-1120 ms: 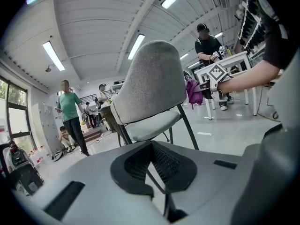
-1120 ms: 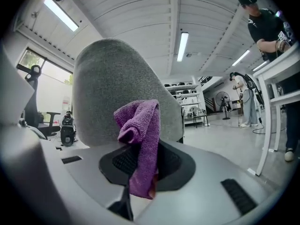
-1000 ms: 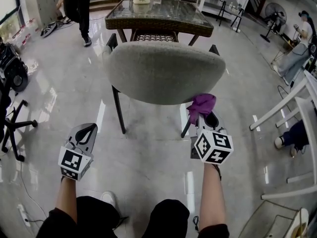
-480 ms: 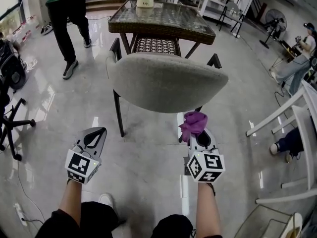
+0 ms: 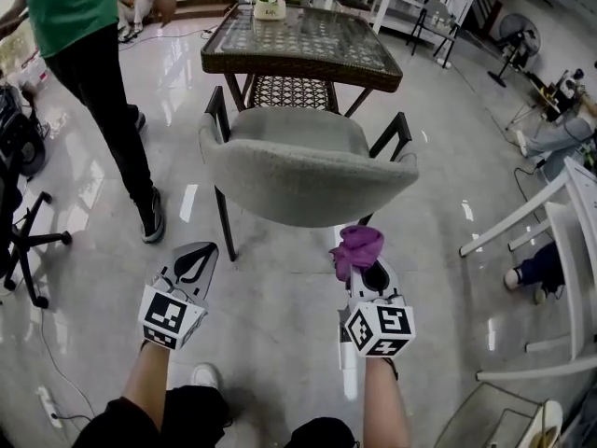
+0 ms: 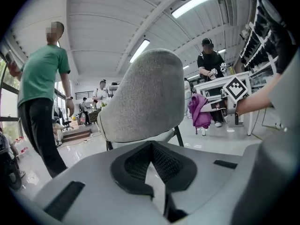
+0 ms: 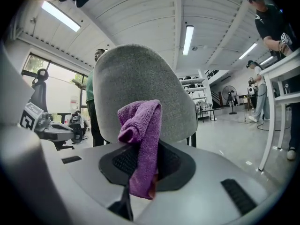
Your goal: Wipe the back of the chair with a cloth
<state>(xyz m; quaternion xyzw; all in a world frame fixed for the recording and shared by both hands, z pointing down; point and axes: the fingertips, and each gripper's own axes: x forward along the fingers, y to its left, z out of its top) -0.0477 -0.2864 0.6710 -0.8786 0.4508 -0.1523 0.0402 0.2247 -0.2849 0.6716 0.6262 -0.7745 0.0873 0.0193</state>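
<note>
The chair's grey padded back (image 5: 308, 171) curves across the middle of the head view on dark legs. Just below its lower right edge, apart from it, a bunched purple cloth (image 5: 357, 247) sticks up from my right gripper (image 5: 371, 271), which is shut on it. The right gripper view shows the cloth (image 7: 140, 139) draped between the jaws with the chair back (image 7: 140, 88) behind it. My left gripper (image 5: 196, 256) hangs lower left of the chair, shut and holding nothing. From the left gripper view the chair back (image 6: 145, 95) stands ahead, with the cloth (image 6: 200, 110) to its right.
A wicker table with a glass top (image 5: 298, 40) and a flower pot (image 5: 270, 3) stands behind the chair. A person in green (image 5: 79, 26) walks close by at the left. A black stand's legs (image 5: 33, 241) sit at far left, white furniture (image 5: 560, 222) at right.
Both grippers have drawn back and lower, away from the chair; the cloth no longer overlaps the back's edge. The person in green has walked nearer on the left.
</note>
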